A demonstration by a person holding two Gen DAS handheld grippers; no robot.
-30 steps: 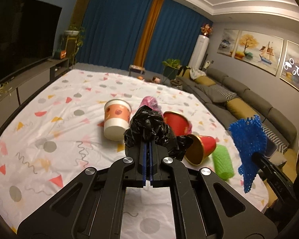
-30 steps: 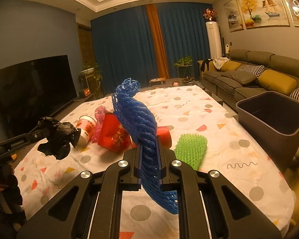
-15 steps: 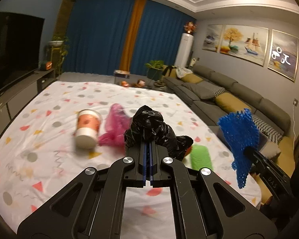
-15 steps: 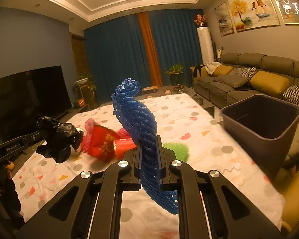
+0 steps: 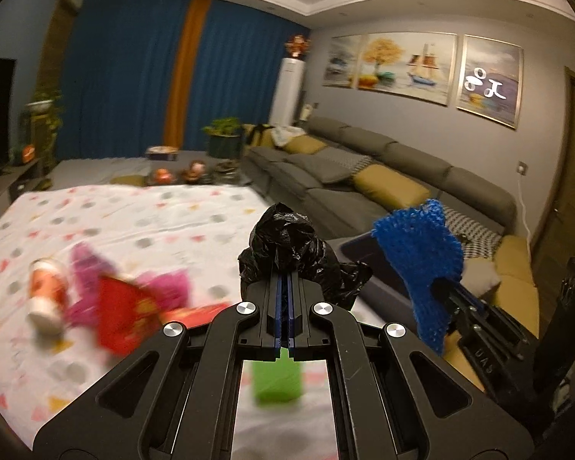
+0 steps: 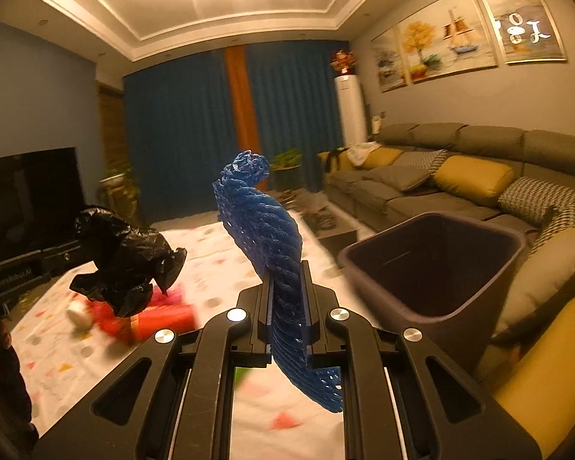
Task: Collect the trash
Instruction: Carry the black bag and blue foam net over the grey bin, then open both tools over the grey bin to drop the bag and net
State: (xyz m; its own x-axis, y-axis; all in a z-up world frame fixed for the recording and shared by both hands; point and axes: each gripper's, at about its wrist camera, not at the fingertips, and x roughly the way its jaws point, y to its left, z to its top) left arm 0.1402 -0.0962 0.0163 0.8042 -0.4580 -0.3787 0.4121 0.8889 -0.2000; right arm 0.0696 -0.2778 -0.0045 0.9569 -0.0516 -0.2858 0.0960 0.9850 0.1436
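Only the right wrist view shows the dark plastic bin's (image 6: 433, 268) open mouth, right of fingers (image 6: 308, 299) clamping curled blue foam netting (image 6: 264, 230); left fingers (image 5: 293, 299) pinch crumpled black plastic bag (image 5: 287, 245).

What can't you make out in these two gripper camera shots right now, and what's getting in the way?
- Left wrist view: the paper cup and red and pink wrappers are motion-blurred; their print is unreadable.
- Left wrist view: the green foam net is mostly hidden behind the left gripper.
- Left wrist view: the trash bin is mostly covered by the black plastic bag and blue foam net.
- Right wrist view: the bin's bottom is too dark to see.
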